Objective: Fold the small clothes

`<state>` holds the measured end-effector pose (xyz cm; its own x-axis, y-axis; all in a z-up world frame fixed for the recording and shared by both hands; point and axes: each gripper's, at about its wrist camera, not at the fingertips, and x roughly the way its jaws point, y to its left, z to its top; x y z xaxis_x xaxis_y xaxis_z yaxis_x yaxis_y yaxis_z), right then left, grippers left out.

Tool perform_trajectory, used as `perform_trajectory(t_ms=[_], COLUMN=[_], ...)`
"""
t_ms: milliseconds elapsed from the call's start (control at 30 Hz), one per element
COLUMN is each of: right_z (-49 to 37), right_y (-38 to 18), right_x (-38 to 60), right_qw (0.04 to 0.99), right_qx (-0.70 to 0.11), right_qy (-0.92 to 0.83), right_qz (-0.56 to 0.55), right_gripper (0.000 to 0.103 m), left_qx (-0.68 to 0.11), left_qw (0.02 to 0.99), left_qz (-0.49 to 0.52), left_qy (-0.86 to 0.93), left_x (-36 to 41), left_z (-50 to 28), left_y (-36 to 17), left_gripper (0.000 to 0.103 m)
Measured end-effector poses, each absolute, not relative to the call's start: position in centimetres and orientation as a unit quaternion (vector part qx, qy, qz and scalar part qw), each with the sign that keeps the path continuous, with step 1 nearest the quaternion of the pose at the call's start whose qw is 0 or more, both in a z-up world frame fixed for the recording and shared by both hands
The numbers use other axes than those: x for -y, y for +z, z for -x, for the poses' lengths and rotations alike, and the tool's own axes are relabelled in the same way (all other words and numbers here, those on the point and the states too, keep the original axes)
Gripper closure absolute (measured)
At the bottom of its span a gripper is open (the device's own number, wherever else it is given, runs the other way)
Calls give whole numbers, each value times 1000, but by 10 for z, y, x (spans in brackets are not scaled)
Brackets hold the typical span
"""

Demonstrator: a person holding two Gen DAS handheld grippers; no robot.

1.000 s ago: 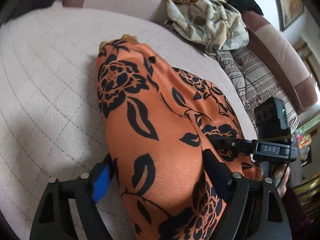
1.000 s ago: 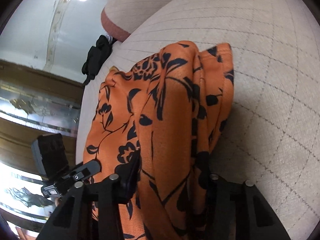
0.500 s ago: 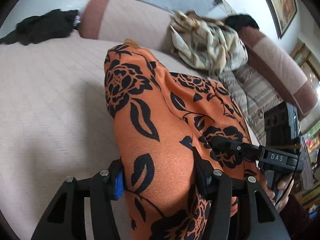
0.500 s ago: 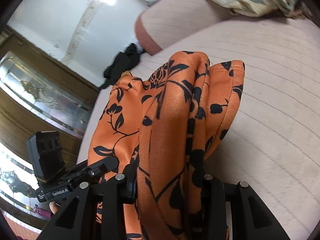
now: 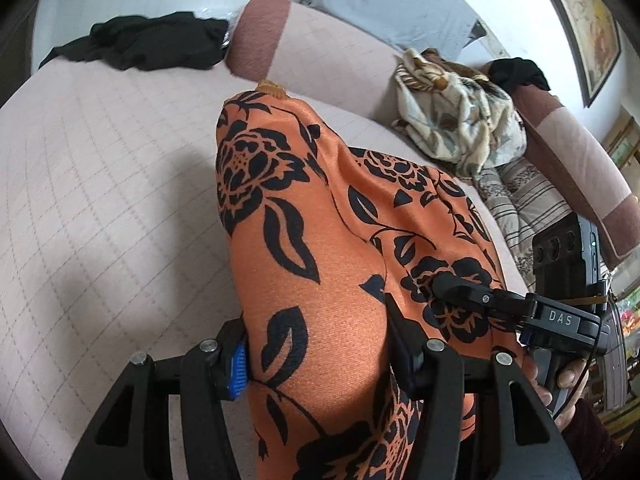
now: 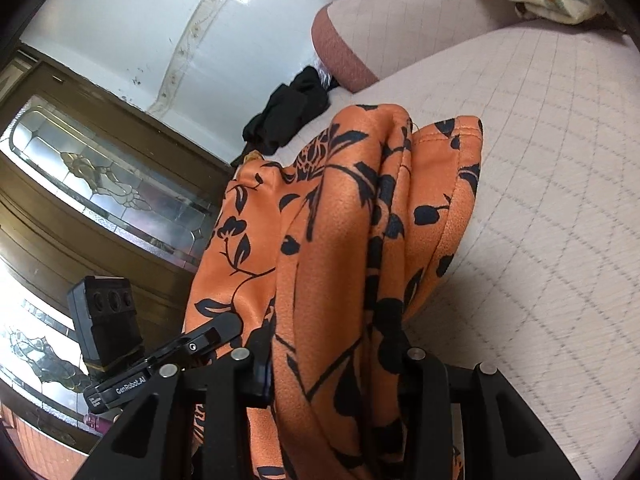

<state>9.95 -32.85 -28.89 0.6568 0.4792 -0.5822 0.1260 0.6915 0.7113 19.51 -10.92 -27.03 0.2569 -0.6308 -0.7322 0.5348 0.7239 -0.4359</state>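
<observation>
Gripping the orange floral garment [image 5: 320, 280] with the left gripper [image 5: 324, 354], blue-edged pad on one side and black pad on the other pressing into a thick bunch of cloth. Having just been closing on it, jaws now stopped part-way with the fabric filling the gap. Pinching the same garment [image 6: 340, 240] with the right gripper [image 6: 336, 368] too, jaws having narrowed a little and now clamping a gathered wad of folds. Holding the cloth up off the quilted pink sofa seat [image 5: 100, 200], draping between the two tools and hanging in loose pleats, its far hemmed edge dangling above the cushion. Showing up at the right edge of the left wrist view: the other tool's black body marked with white letters, and fingers [image 5: 568, 376] curling round its handle. Lying further back on the seat, well apart from the action: a black garment [image 5: 136, 44] near the armrest [image 5: 260, 36], and a cream patterned blanket [image 5: 456, 120] heaping against the backrest. Glinting behind in the right wrist view: a wooden cabinet with leaded glass [image 6: 104, 176].
</observation>
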Motion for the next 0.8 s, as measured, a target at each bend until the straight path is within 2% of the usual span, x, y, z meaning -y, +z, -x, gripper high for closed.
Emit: perform_trajectory(t_ms=[167, 233, 300, 467, 667, 800], right_z=[-113, -122, -128, -131, -107, -88], right_y=[-300, -306, -315, -321, -285, -253], right_x=[320, 316, 314, 322, 338, 336], right_qw=[818, 811, 804, 793, 843, 894], right_qx=[-420, -434, -455, -479, -430, -361], right_qy=[101, 95, 80, 52, -2, -7], right_qz=[-380, -380, -375, -372, -323, -264], right_gripper=[63, 63, 63, 51, 48, 48], left_qx=[-501, -517, -528, -523, -471, -452], left_qw=[791, 788, 788, 796, 847, 875], left_qz=[37, 26, 21, 27, -14, -48], left_qy=[-349, -332, -316, -304, -245, -169], left_x=[106, 111, 113, 106, 85, 65], left_z=[-200, -202, -205, -200, -166, -146], left_y=[-281, -290, -296, -287, -257, -256], left_gripper=[44, 42, 34, 33, 29, 24])
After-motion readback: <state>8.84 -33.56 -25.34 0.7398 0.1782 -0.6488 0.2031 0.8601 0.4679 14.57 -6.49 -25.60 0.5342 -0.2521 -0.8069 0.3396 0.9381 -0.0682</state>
